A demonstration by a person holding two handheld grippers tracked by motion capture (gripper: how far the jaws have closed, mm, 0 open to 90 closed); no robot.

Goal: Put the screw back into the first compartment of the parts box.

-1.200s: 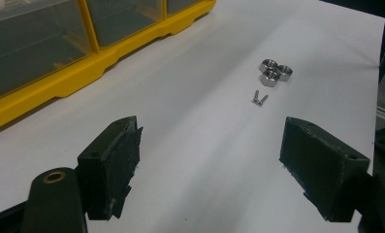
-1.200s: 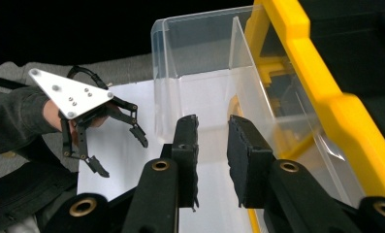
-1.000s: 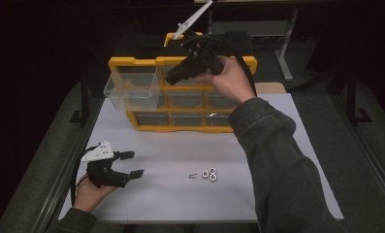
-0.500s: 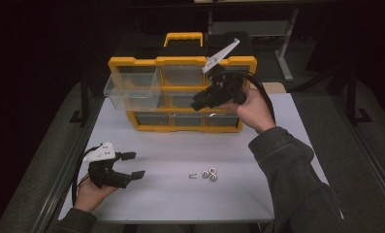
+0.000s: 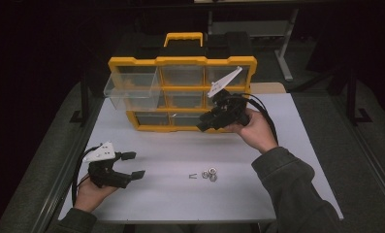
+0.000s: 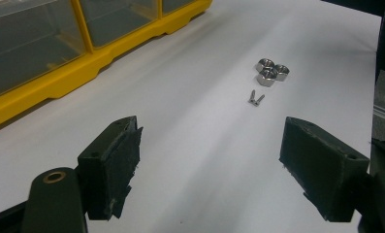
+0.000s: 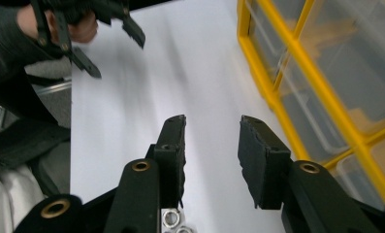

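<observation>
At the near left of the white table (image 5: 296, 145) my left gripper (image 5: 130, 165) rests in my hand exactly where it lay a second ago, jaws spread wide with nothing between them, aimed across the bare surface at the hardware. That hardware is what I judge the work to be about: three nuts (image 6: 270, 72) touching one another in a cluster, with two small screws (image 6: 255, 97) just beside them on the near side, lying near the middle of the table toward its near edge. Far of them stands the yellow organizer (image 5: 180, 60), and its clear drawer (image 5: 132, 90) at the upper left is pulled out and sticking past the frame, as it was in both earlier pictures. To the right comes the real change: my right gripper (image 5: 205, 125) was up in front of the organizer's top row a second ago, dropped beside its right column half a second ago, and now hangs low in front of the bottom row, tipped toward the table. Its jaws have just been opening and stand partly apart, empty, with white table between them in the right gripper view and the nuts peeking in at that view's bottom edge. I read this as my descent toward the hardware for a pickup, probably bound for the open drawer.
</observation>
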